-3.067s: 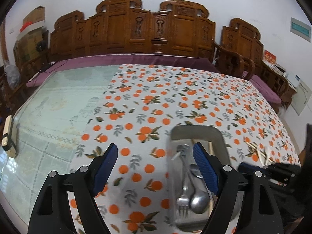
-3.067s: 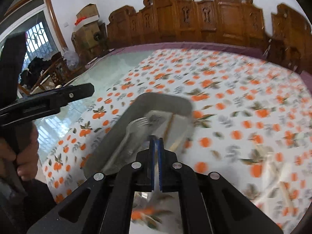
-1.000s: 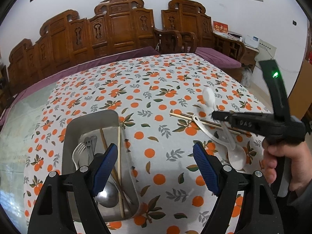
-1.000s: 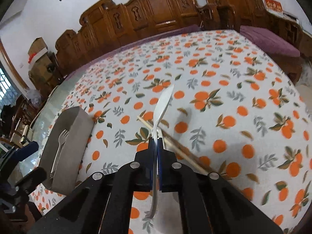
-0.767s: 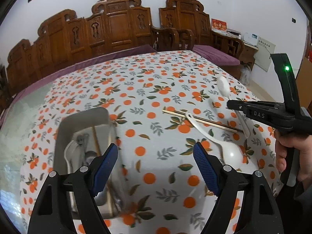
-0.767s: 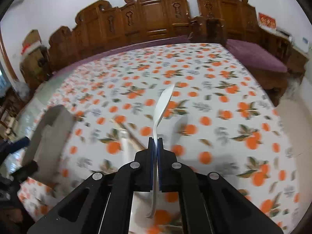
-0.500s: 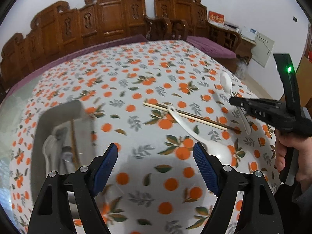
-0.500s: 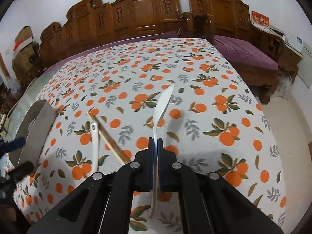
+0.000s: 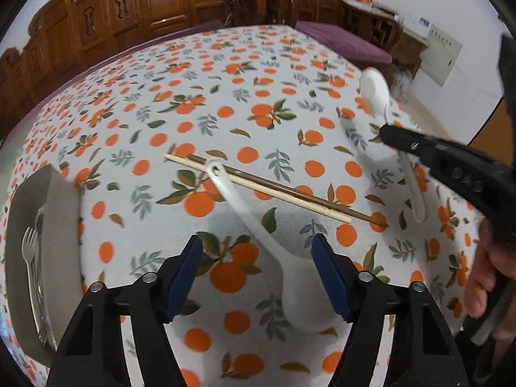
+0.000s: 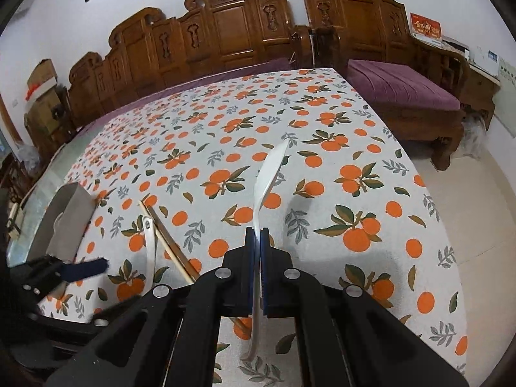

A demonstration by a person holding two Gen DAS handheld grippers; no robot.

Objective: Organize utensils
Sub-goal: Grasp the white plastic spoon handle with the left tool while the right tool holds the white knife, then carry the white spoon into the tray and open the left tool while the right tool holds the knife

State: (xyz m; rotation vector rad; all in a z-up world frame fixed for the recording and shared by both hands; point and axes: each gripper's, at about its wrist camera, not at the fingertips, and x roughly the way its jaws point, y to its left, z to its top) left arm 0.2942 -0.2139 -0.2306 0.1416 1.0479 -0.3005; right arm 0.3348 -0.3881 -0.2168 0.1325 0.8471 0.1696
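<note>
I see the right gripper [image 10: 258,248] clamped on the handle of a white plastic spoon [image 10: 269,174]; its 2 blue pads are pressed flat against the handle from either side. The spoon is held clear of the tablecloth [image 10: 354,148], bowl pointing to the far side, handle end trailing back below the jaws. In the left wrist view the same spoon [image 9: 375,92] shows at the right, with my right hand [image 9: 490,271] on the grip behind it.

The left gripper [image 9: 258,264] stands with its jaws wide apart, holding nothing. It hovers over a second white spoon [image 9: 254,222] lying on the cloth, bowl near me and between the pads, handle running away to the far left. I cannot tell whether the pads touch it.

That handle's far end lies across a pair of chopsticks [image 9: 274,190], 1 pale and 1 dark brown, which rest side by side on the cloth and slant from far left to near right.

A metal tray [image 9: 63,213] sits at the left edge of the table, well apart from the loose pieces. I count 1 fork [image 9: 32,258] clearly in it; other metal cutlery beside the fork is too blurred to name.

Carved wooden chairs [image 10: 225,32] line the far side of the table.
</note>
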